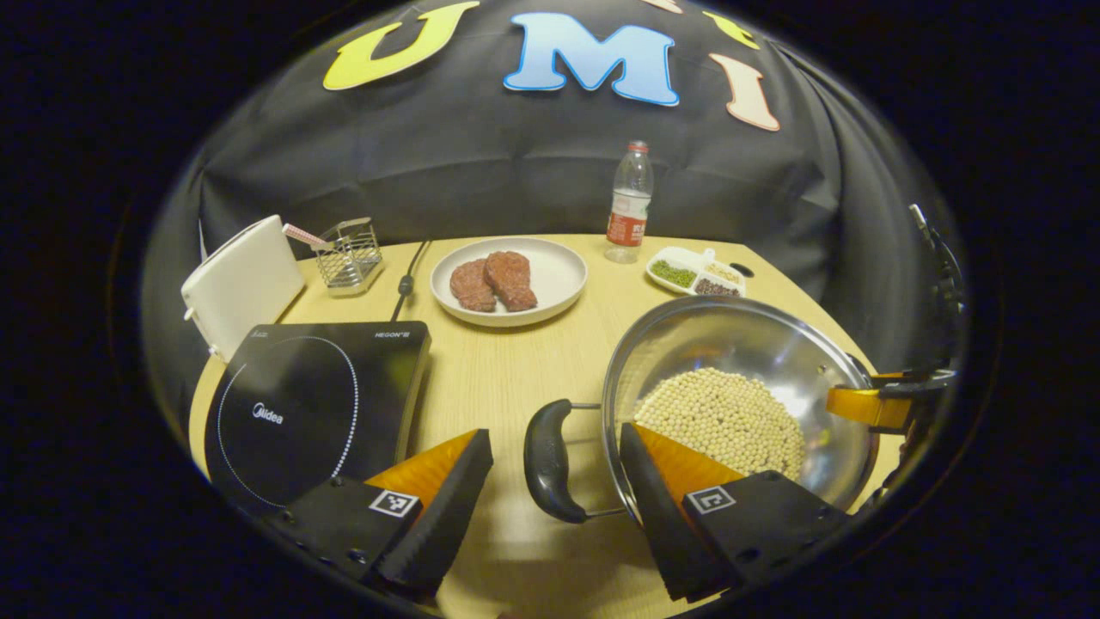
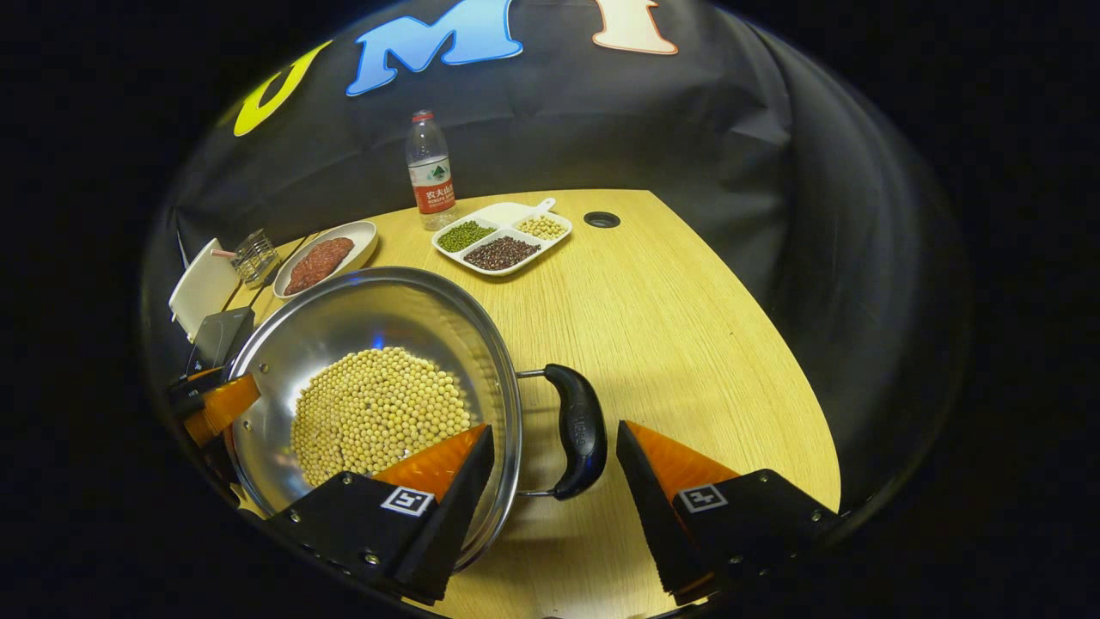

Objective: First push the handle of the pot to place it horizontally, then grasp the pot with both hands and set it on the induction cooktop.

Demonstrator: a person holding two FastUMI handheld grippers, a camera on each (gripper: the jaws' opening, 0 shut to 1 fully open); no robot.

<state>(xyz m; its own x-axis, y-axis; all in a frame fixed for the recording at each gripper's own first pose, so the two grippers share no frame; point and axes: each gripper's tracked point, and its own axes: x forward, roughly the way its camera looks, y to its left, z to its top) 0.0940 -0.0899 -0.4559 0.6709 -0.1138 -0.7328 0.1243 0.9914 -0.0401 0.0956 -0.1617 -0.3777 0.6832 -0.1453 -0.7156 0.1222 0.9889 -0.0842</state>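
Observation:
A steel pot (image 1: 739, 344) holding soybeans (image 1: 722, 417) stands on the wooden table (image 1: 498, 370), right of the black induction cooktop (image 1: 301, 404). Its near black loop handle (image 1: 548, 460) lies in the gap of my left gripper (image 1: 554, 468), which is open and not pressing on it. In the right gripper view the pot (image 2: 369, 318) sits at left, and its other black handle (image 2: 580, 430) lies in the gap of my open right gripper (image 2: 554, 473). The right gripper (image 1: 885, 400) also appears at the pot's far rim, and the left gripper (image 2: 215, 404) at the pot's left rim.
At the back stand a white plate (image 1: 559, 279) with two meat patties, a water bottle (image 1: 629, 202), a divided dish of beans (image 1: 696, 273), a wire rack (image 1: 348, 254) and a white board (image 1: 241, 284). A cable (image 1: 408, 275) runs behind the cooktop. A round hole (image 2: 601, 219) sits in the table.

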